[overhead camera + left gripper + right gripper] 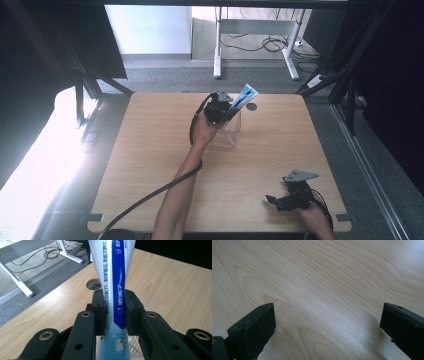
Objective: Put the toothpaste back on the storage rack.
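Note:
A blue and white toothpaste tube [244, 98] is held near the table's far middle, above a clear plastic box [228, 131]. My left gripper [220, 107] is shut on the tube; in the left gripper view the tube [117, 287] is pinched between the two black jaws, my left gripper [114, 303] squeezing its middle. The tube's crimped end points up and away. My right gripper [276, 201] rests low at the table's near right, open, and in the right gripper view my right gripper [328, 325] has bare wood between its jaws.
The wooden table [150, 150] has a round cable hole [251, 106] near its far edge, just beyond the box. A white desk frame [255, 35] and cables lie on the floor beyond. Dark frames flank both sides.

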The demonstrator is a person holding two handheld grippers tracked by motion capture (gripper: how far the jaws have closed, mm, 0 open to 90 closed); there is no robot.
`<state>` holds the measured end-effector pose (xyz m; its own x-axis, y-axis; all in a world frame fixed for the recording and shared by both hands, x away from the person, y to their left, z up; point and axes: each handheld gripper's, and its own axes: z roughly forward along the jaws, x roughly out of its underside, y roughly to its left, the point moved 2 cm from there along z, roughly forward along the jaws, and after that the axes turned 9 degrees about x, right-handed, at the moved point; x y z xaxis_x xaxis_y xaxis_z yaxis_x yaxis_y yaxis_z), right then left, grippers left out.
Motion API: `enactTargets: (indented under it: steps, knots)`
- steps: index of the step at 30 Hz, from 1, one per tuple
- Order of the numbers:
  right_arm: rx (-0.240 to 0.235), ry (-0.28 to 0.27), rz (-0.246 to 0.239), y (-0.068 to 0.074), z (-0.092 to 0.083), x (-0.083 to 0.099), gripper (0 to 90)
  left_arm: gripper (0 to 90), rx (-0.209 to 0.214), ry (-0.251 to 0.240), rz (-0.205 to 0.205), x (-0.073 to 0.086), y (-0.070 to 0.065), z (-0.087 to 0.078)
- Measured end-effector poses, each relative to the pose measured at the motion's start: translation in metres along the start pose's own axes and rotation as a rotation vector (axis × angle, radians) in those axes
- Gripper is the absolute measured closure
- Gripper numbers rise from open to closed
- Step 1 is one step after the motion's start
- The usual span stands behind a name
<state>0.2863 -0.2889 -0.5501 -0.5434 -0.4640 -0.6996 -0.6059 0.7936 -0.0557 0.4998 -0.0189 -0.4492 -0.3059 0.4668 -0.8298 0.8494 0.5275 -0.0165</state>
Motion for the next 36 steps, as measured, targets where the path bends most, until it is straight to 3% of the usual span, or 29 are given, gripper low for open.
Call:
enactTargets:
  steps: [20,25,36]
  knots:
    - [0.0,0.011,-0.007,0.001,0.002,0.001,0.4,72.2,0.001,0.053,0.037,0.013,-0.005,0.001]
    - [-0.001,0.011,-0.006,0.001,0.002,0.001,0.5,71.7,-0.009,0.105,0.046,0.019,-0.006,0.001]
    - [-0.003,0.016,-0.014,0.002,0.003,0.001,0.5,72.0,-0.01,0.148,0.068,0.027,-0.011,-0.001]
